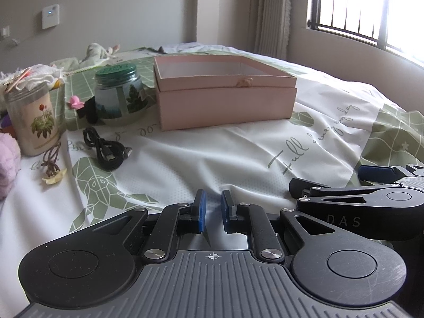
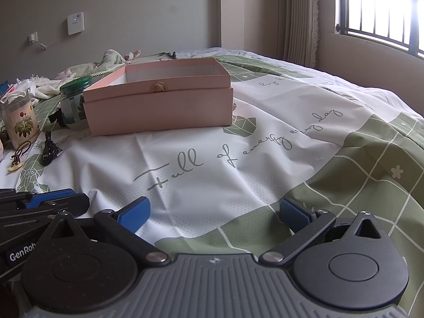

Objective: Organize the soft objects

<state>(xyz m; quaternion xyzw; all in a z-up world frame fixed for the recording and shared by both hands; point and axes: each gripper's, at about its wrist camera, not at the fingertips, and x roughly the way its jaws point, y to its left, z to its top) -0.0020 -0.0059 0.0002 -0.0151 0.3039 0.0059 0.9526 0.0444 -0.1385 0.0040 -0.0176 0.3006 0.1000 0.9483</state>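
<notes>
An open pink box (image 1: 225, 98) sits on the bed, its inside bare as far as I see; it also shows in the right wrist view (image 2: 159, 106). Soft cloths (image 1: 39, 75) and a plush toy (image 1: 98, 50) lie at the far left, and a fluffy pink thing (image 1: 8, 159) lies at the left edge. My left gripper (image 1: 213, 212) rests low on the bedspread, its blue pads nearly together with a narrow gap, holding nothing. My right gripper (image 2: 213, 213) is wide open and empty beside it, seen in the left wrist view (image 1: 344, 182).
A green-lidded glass jar (image 1: 120, 95), a flower-print canister (image 1: 33, 120), a coiled black cable (image 1: 106, 148), a hair tie with a charm (image 1: 53, 167) and a pink clip (image 1: 75, 102) lie left of the box. A wall and window stand behind the bed.
</notes>
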